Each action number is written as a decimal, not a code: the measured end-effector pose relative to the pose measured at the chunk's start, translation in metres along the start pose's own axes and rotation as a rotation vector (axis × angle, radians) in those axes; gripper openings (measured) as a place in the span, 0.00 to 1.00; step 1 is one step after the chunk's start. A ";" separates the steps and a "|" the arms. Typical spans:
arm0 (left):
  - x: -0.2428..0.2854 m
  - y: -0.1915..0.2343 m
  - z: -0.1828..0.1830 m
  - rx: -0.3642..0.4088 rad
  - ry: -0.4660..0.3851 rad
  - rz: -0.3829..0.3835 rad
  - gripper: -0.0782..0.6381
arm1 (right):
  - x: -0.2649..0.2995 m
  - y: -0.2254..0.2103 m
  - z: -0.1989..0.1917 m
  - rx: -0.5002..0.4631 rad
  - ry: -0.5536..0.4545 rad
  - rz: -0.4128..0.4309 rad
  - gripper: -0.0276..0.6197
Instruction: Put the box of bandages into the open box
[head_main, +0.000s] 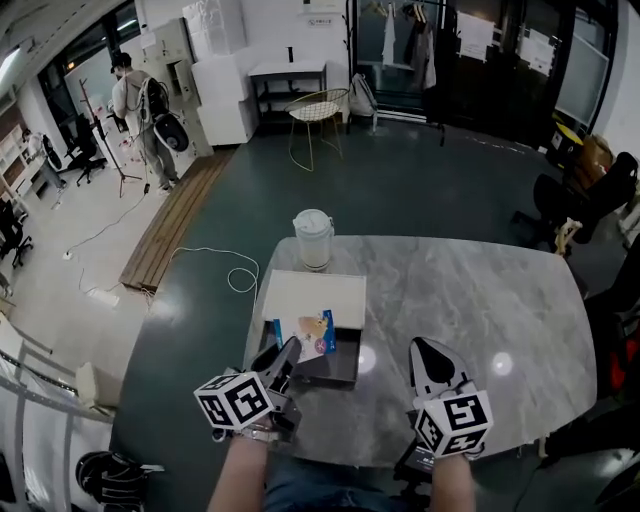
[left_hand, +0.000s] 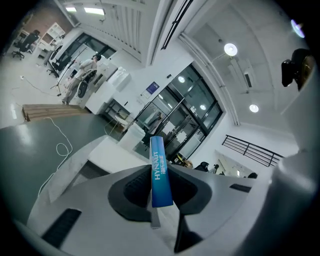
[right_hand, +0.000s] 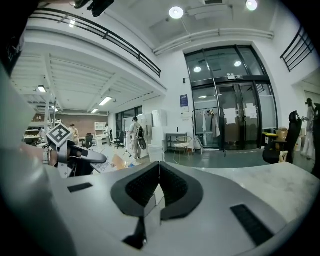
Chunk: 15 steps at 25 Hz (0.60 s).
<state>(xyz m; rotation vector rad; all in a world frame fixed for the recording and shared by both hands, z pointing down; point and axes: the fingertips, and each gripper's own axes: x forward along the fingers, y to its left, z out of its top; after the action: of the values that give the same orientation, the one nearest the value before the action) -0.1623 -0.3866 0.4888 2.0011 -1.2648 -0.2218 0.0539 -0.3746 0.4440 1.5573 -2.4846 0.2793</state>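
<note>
The left gripper is clenched on the box of bandages. In the left gripper view, both pads press on the flat faces of the box and its blue edge points back at the camera. The box stands out past the jaw tips toward 12 o'clock.

In the head view, the box of bandages is tilted over the 9 o'clock side of the open box. The views do not show whether the two are in contact. The open box is a dark tray near the front edge of the marble table. A white lid adjoins the tray at 12 o'clock (whether it is hinged to the tray cannot be told).

A white lidded container stands on the table at 12 o'clock from the lid, just beyond it.

The right gripper is at 3 o'clock from the open box, well apart from it. Its jaws are pressed together with nothing between them.
</note>
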 end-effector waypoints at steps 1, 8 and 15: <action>0.003 0.003 -0.006 -0.010 0.027 0.002 0.23 | 0.001 0.000 -0.005 0.003 0.014 -0.004 0.08; 0.019 0.023 -0.045 -0.069 0.195 0.030 0.23 | 0.004 0.000 -0.036 0.022 0.098 -0.026 0.08; 0.032 0.036 -0.065 -0.109 0.305 0.056 0.23 | 0.011 -0.002 -0.044 0.030 0.130 -0.049 0.08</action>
<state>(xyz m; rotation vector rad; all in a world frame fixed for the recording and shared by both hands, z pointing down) -0.1393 -0.3897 0.5665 1.8228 -1.0888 0.0408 0.0540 -0.3739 0.4890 1.5571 -2.3509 0.3990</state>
